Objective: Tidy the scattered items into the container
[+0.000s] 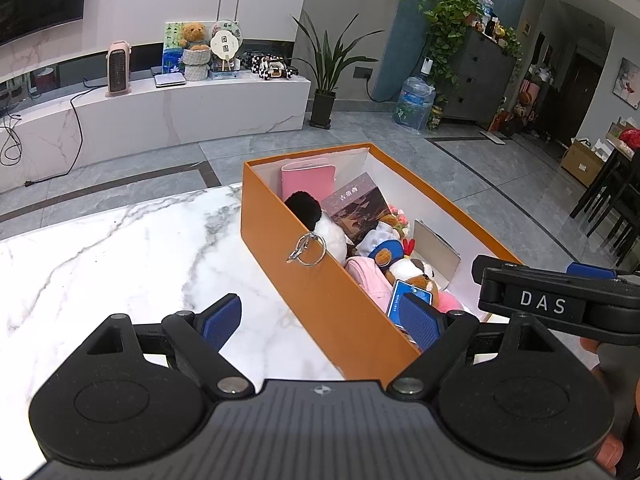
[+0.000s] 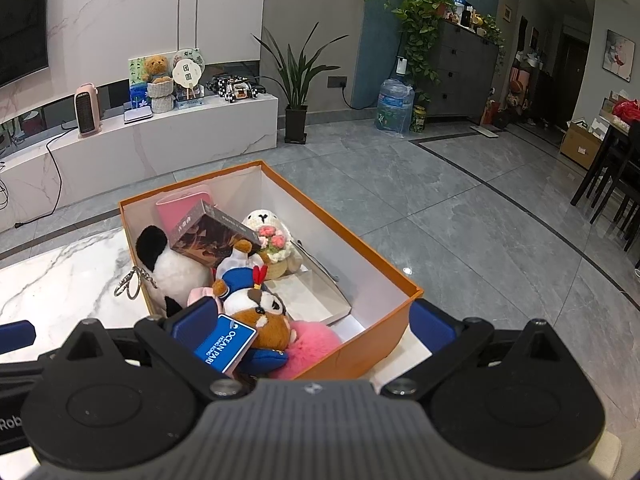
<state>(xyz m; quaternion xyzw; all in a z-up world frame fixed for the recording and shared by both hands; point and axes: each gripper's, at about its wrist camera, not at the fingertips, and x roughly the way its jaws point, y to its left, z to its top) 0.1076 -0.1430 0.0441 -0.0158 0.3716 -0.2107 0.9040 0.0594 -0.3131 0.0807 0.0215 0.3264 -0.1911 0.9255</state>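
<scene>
An orange box [image 1: 320,288] [image 2: 360,356] stands on the white marble table [image 1: 120,264], full of items: a panda plush [image 2: 176,268], a dark card box [image 2: 212,236], a pink case [image 1: 306,178], a brown plush with a blue Ocean Park tag [image 2: 228,344], a pink fluffy toy [image 2: 312,344] and a crochet doll [image 2: 272,240]. A key ring [image 1: 306,250] hangs over the box's left wall. My left gripper [image 1: 320,320] is open and empty, straddling the box's near left wall. My right gripper [image 2: 312,328] is open and empty over the box's near end.
The table's far edge drops to a grey tiled floor [image 2: 440,200]. A white TV bench [image 1: 160,112] with a heater and ornaments, a potted plant [image 2: 298,80] and a water jug [image 2: 394,106] stand beyond. Dark chairs [image 2: 612,184] are at right.
</scene>
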